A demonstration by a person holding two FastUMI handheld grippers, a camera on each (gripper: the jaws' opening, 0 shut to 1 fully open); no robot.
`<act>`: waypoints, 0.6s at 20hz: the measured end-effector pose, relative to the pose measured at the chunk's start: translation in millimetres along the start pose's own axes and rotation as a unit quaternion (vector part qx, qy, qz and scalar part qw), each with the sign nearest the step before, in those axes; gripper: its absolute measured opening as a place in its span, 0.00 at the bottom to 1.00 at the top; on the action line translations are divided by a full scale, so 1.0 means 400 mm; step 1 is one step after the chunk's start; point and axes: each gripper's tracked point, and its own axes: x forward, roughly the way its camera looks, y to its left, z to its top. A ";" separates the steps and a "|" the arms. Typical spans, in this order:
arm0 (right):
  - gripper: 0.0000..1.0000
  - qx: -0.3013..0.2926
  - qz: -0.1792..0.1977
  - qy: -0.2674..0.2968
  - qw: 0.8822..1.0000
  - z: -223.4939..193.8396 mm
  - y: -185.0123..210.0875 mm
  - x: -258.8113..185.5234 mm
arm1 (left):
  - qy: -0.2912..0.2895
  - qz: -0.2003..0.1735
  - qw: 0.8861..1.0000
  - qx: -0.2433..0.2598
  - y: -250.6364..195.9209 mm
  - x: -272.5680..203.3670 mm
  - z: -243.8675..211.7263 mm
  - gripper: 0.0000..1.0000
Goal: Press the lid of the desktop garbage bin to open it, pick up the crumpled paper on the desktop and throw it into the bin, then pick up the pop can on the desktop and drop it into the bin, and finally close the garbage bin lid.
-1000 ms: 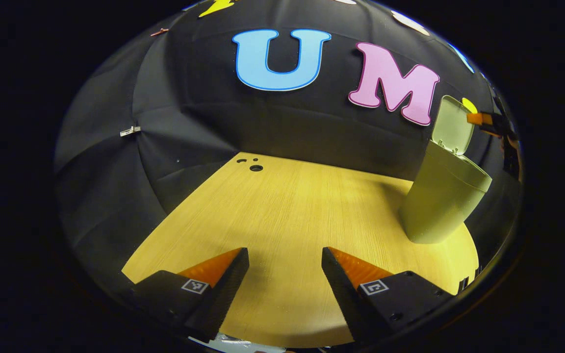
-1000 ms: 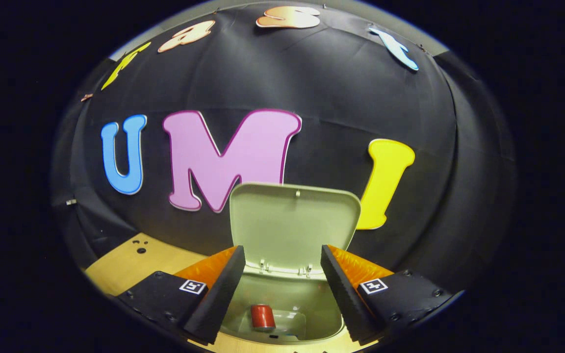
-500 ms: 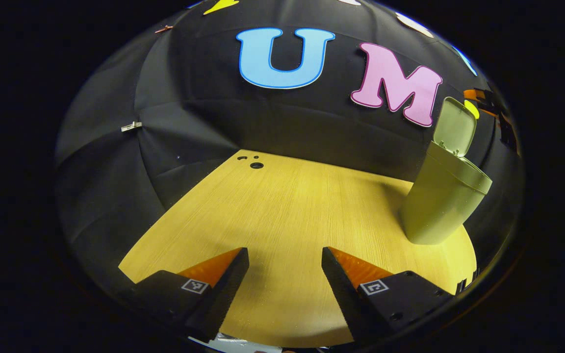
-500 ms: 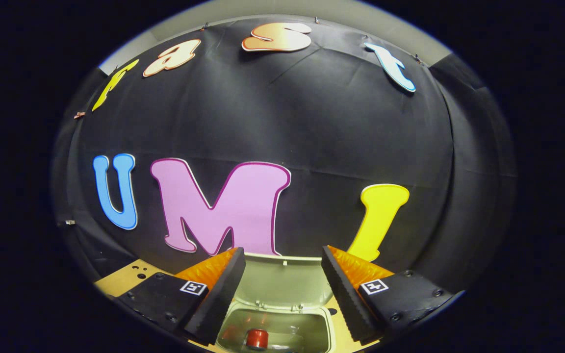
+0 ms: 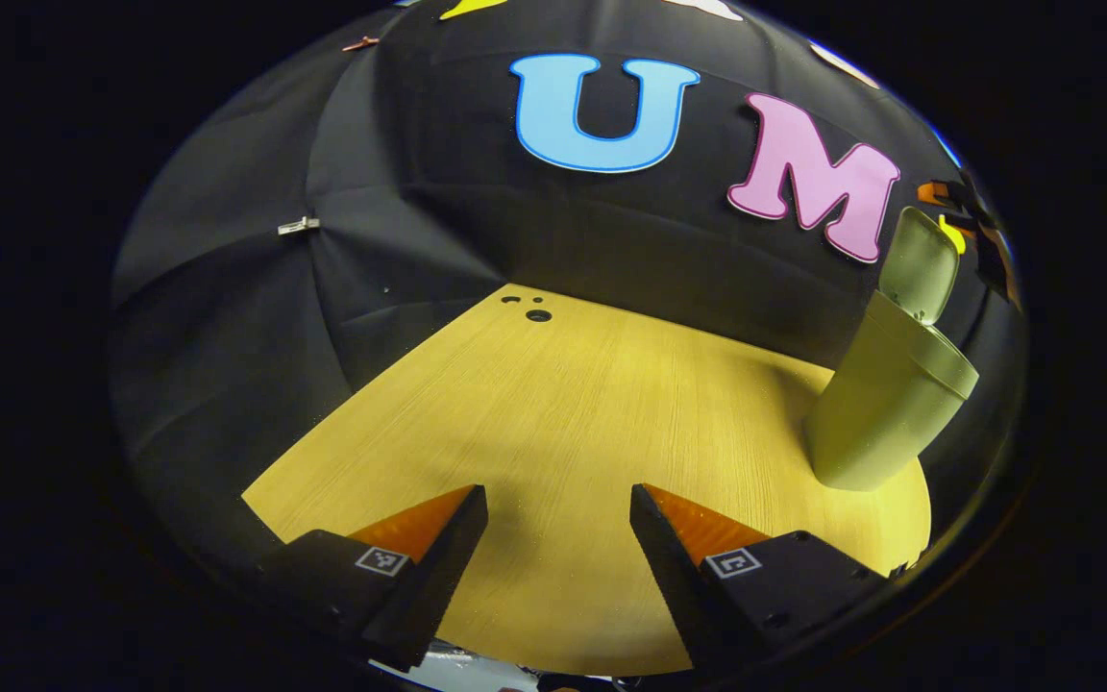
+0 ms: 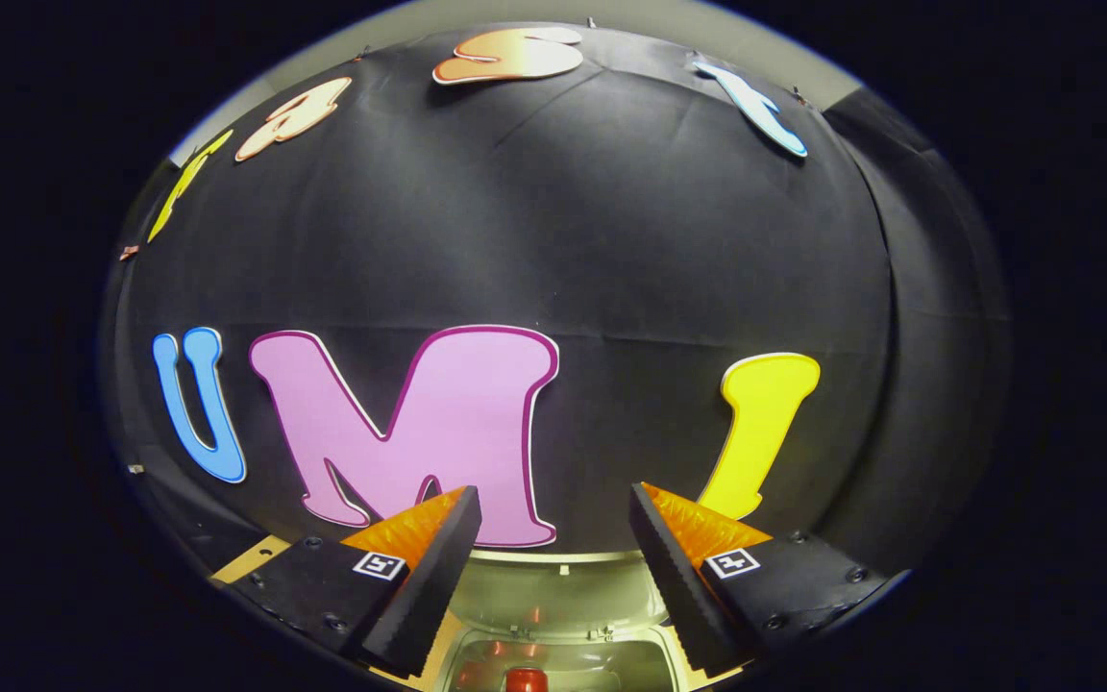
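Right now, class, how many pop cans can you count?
1. The red pop can lies inside the open garbage bin, just below the right gripper. Others could sit hidden deeper in the bin.

From my left gripper (image 5: 558, 500), fingers spread with nothing between them, the wooden desktop (image 5: 563, 413) runs bare all the way to the garbage bin (image 5: 885, 408), so I can sweep toward the bin unobstructed. The bin itself is the one obstacle, standing near the desktop's far right edge. Its lid (image 6: 558, 596) stands upright behind the mouth, just ahead of my right gripper (image 6: 553, 509). Below that gripper the mouth is open, with the pop can (image 6: 527, 679) inside.
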 end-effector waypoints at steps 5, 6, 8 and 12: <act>0.98 0.007 0.010 0.029 0.999 -0.051 0.000 0.021 | -0.001 0.022 1.000 -0.015 -0.018 -0.030 -0.026 0.96; 0.97 0.007 0.013 0.034 0.999 -0.053 0.001 0.014 | -0.002 0.025 1.000 -0.016 -0.026 -0.034 -0.030 0.96; 0.98 0.004 0.022 0.038 0.999 -0.054 0.002 -0.002 | -0.003 0.029 0.999 -0.020 -0.049 -0.040 -0.036 0.96; 0.98 -0.001 0.042 0.054 0.998 -0.069 0.004 -0.042 | -0.012 0.012 1.000 -0.022 -0.124 -0.033 -0.027 0.96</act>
